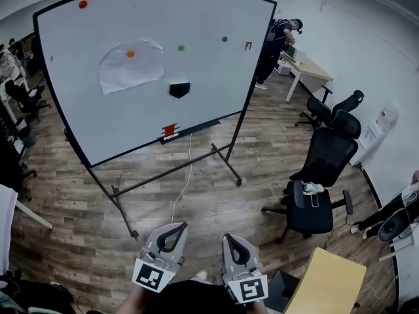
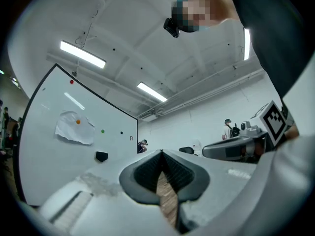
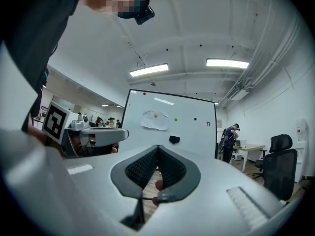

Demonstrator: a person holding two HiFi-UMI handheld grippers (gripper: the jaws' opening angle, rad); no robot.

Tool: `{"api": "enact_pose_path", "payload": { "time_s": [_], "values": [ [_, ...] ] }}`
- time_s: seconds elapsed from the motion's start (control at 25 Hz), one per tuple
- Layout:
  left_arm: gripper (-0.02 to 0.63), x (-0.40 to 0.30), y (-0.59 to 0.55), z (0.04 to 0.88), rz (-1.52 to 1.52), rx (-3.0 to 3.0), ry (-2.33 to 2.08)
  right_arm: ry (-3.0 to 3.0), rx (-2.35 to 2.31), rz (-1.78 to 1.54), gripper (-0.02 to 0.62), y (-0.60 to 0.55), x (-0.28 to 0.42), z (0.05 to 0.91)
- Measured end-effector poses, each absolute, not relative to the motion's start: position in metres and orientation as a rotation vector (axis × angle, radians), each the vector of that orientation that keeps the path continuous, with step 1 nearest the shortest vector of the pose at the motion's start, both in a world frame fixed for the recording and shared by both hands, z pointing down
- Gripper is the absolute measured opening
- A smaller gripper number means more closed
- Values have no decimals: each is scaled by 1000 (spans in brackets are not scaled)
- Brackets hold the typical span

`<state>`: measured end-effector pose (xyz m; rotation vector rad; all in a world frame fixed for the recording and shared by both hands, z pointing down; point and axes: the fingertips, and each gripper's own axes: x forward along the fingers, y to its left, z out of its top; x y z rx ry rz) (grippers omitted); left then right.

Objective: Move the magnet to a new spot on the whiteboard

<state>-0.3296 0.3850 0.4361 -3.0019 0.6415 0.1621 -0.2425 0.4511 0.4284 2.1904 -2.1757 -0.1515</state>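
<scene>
The whiteboard (image 1: 98, 110) stands on a wheeled frame a few steps ahead of me. Stuck to it are a red magnet (image 1: 82, 4) at top left, an orange magnet (image 1: 130, 53) pinning a sheet of paper (image 1: 131, 67), a green magnet (image 1: 181, 47) and a dark magnet (image 1: 224, 38). The same board shows in the left gripper view (image 2: 49, 146) and the right gripper view (image 3: 167, 132). My left gripper (image 1: 177, 227) (image 2: 161, 152) and right gripper (image 1: 230, 238) (image 3: 158, 146) are held low, side by side, far from the board. Both are shut with nothing at their tips.
A black eraser (image 1: 179, 89) clings to the board and a red object (image 1: 169, 130) sits on its ledge. A white cable (image 1: 185, 175) trails across the wooden floor. At right are black office chairs (image 1: 321, 169), a desk (image 1: 308, 67), a person (image 1: 275, 44) and a table corner (image 1: 330, 283).
</scene>
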Motion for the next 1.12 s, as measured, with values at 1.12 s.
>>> {"api": "enact_pose_path", "payload": {
  "time_s": [1.12],
  "values": [
    [2,-157,232,424,251,-2975,624,-2141,2240,-219,2,317,-59,431]
  ]
}}
